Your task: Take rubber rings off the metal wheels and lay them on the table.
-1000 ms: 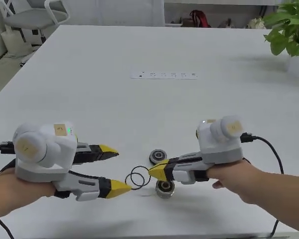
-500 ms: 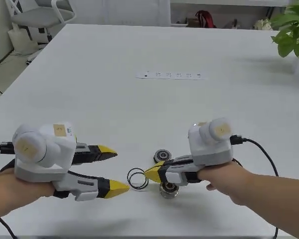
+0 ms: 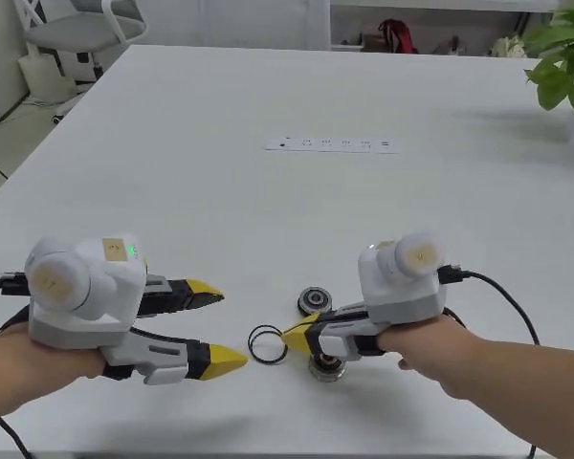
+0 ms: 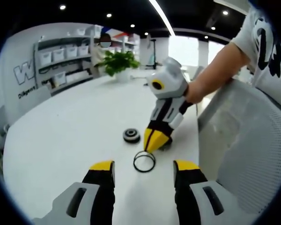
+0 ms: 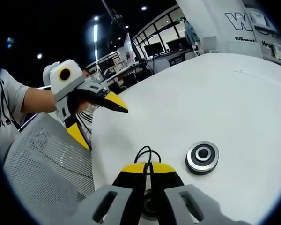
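Note:
Two thin black rubber rings (image 3: pixel 266 343) lie overlapped on the white table (image 3: pixel 297 201). My right gripper (image 3: pixel 291 336) is shut, and its yellow tips pinch the right edge of one rubber ring (image 5: pixel 147 153). A bare silver metal wheel (image 3: pixel 325 367) sits right under that gripper. Just behind stands a second metal wheel (image 3: pixel 314 299) with a dark rim (image 5: pixel 203 157). My left gripper (image 3: pixel 216 325) hovers open to the left of the rings, nothing between its jaws. In the left gripper view the rings (image 4: pixel 144 161) lie just ahead of its tips (image 4: pixel 145 166).
A white power strip (image 3: pixel 332 145) lies flat at mid-table. A potted plant (image 3: pixel 566 67) stands at the far right corner. An office chair (image 3: pixel 72 29) is beyond the far left edge. The right gripper's cable (image 3: pixel 502 296) trails to the right.
The right gripper has stayed shut at the rings and sunk slightly toward the table edge. The left gripper has held still; the camera has shifted a little.

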`<state>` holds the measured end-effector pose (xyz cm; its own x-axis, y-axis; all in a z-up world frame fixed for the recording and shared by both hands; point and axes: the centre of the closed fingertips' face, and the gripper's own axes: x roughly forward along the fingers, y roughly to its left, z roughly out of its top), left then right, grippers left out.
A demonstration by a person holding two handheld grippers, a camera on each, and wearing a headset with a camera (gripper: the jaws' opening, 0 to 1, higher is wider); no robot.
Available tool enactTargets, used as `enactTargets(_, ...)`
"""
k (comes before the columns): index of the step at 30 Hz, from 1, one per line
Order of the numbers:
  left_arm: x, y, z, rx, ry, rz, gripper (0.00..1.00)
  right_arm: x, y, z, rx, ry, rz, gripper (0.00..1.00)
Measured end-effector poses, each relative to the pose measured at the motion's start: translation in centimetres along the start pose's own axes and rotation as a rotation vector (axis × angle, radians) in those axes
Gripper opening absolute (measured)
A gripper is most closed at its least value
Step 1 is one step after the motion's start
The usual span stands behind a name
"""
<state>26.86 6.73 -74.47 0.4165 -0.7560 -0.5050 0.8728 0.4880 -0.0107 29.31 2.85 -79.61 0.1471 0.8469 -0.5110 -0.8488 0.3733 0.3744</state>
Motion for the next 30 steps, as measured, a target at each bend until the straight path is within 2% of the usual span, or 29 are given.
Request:
enactTargets(16,0.3,0.2,0.1,0.004,0.004,-0.004,0.51,-0.4,-0.1,0.1,-0.021,-0.008,-0.009,0.10)
enactTargets(24,0.6,0.5,1.1,0.011,-0.006,-0.009,0.50,-1.3,0.0,1.6,-0.013,-0.054,-0.005,0.13)
enactTargets(30,1.0,0.6,1.9,0.020,-0.012,-0.014,0.50,-2.6,-0.2,2.5,-0.009,-0.087,-0.011,0.14)
